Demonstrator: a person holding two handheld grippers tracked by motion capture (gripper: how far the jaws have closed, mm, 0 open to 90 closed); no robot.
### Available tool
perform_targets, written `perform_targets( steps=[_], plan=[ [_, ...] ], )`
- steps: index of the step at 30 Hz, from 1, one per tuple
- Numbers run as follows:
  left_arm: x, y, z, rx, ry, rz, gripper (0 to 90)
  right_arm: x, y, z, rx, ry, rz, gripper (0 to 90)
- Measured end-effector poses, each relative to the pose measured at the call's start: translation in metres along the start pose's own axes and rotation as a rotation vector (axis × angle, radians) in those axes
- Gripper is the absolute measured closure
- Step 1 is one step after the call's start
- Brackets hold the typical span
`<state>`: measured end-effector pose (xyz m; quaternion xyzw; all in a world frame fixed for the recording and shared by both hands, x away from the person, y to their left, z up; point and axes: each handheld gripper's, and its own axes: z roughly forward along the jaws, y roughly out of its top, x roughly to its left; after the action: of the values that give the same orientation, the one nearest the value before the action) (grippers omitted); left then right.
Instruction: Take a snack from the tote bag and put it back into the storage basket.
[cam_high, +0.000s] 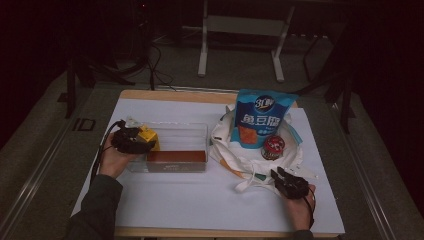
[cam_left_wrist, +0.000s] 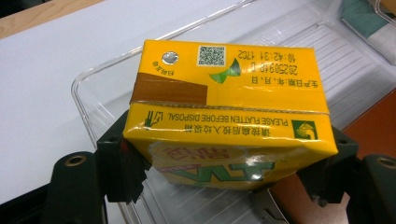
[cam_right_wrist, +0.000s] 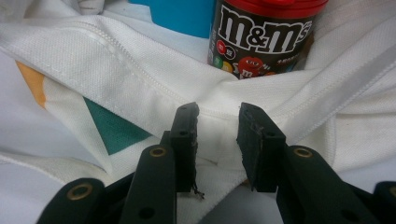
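At the left end of the white table top (cam_high: 175, 200), the left gripper (cam_high: 141, 140) pinches a small yellow cardboard drink carton (cam_left_wrist: 229, 116) across its width, one black jaw pressed on each side, and the carton hangs over the left end of a clear plastic rectangular bin (cam_high: 192, 131). A flat reddish-brown box (cam_high: 176, 156) lies inside that bin along its near wall, just right of the carton. On the carton's upper face, read upside down in the left gripper view, stand a foil straw seal, a QR code, a date stamp "20250918" with "10:42:31" beside it, some Chinese characters, and on the fold below "PLEASE FLATTEN BEFORE DISPOSAL"; large green letters on its front are too cut off to read.

Well apart, toward the near right edge, the right gripper (cam_high: 281, 176) has its jaws spread with a gap between them, closed on nothing, with their tips just over the hem of a white cloth tote bag (cam_right_wrist: 140, 74) printed with teal and orange patches. On the bag rest a dark round tub with a red lid marked "m&m's" (cam_right_wrist: 261, 37) and a blue snack pouch (cam_high: 262, 117) bearing large Chinese characters
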<state>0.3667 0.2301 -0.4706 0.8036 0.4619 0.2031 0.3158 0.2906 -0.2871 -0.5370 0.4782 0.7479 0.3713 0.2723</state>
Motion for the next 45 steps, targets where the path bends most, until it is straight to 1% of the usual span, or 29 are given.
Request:
perform_targets(
  steps=[3, 6, 9, 12, 14, 16, 19, 21, 24, 26, 30, 34, 36, 37, 38, 39, 40, 42, 45],
  plan=[
    [0.0, -0.001, 0.0, -0.001, 0.002, -0.012, 27.2, 0.0, 0.0, 0.0, 0.001, 0.0, 0.001, 67.8],
    [-0.003, 0.0, -0.002, 0.009, 0.013, -0.001, 27.0, 0.0, 0.0, 0.0, 0.0, 0.0, 0.0, 67.8],
    [-0.004, -0.001, -0.003, 0.01, 0.013, 0.001, 26.9, 0.0, 0.0, 0.0, 0.0, 0.0, 0.0, 67.8],
    [-0.004, -0.002, -0.006, 0.006, 0.01, -0.008, 26.6, 0.0, 0.0, 0.0, 0.0, 0.0, 0.0, 67.8],
    [-0.004, -0.004, -0.008, -0.002, 0.0, -0.021, 26.4, 0.0, 0.0, 0.0, -0.001, 0.0, 0.001, 67.8],
    [-0.004, -0.006, -0.009, -0.004, 0.001, -0.026, 26.4, 0.0, 0.0, 0.0, 0.0, 0.0, 0.001, 67.8],
    [-0.005, -0.009, -0.012, -0.006, 0.014, -0.033, 26.2, 0.0, 0.0, 0.0, -0.001, 0.002, 0.002, 67.8],
    [-0.006, -0.01, -0.015, -0.006, 0.019, -0.027, 26.1, 0.0, 0.0, 0.0, 0.0, 0.001, 0.001, 67.8],
    [-0.006, -0.011, -0.018, -0.011, 0.023, -0.03, 26.1, 0.0, 0.0, 0.0, 0.0, 0.001, 0.0, 67.8],
    [-0.006, -0.013, -0.022, -0.015, 0.02, -0.032, 26.2, 0.0, 0.0, 0.0, 0.0, 0.001, 0.001, 67.7],
    [-0.005, -0.016, -0.026, -0.007, 0.016, -0.039, 26.2, 0.0, 0.0, 0.0, 0.0, 0.001, 0.001, 67.7],
    [-0.006, -0.018, -0.031, -0.009, -0.003, -0.038, 26.5, 0.0, 0.0, 0.0, 0.0, 0.001, 0.0, 67.8],
    [-0.005, -0.019, -0.032, 0.001, 0.007, -0.036, 26.5, 0.0, 0.0, 0.0, 0.0, 0.001, 0.0, 67.8],
    [-0.004, -0.02, -0.033, -0.007, 0.01, -0.041, 26.5, 0.0, 0.0, 0.0, 0.0, 0.001, 0.0, 67.8],
    [-0.003, -0.021, -0.034, -0.015, -0.004, -0.053, 26.6, 0.0, 0.0, 0.0, 0.0, 0.002, 0.002, 67.7],
    [-0.002, -0.021, -0.035, -0.016, -0.008, -0.058, 26.8, 0.0, 0.0, 0.0, 0.0, 0.002, 0.002, 67.8],
    [-0.001, -0.022, -0.037, -0.025, 0.0, -0.054, 26.8, 0.0, 0.0, 0.0, 0.0, 0.002, 0.002, 67.8],
    [0.0, -0.021, -0.041, -0.043, -0.006, -0.057, 27.4, 0.0, 0.0, 0.0, 0.0, 0.002, 0.002, 67.7],
    [0.002, -0.019, -0.047, -0.057, -0.003, -0.053, 27.4, 0.0, 0.0, 0.0, 0.0, 0.001, 0.001, 67.8]
  ],
)
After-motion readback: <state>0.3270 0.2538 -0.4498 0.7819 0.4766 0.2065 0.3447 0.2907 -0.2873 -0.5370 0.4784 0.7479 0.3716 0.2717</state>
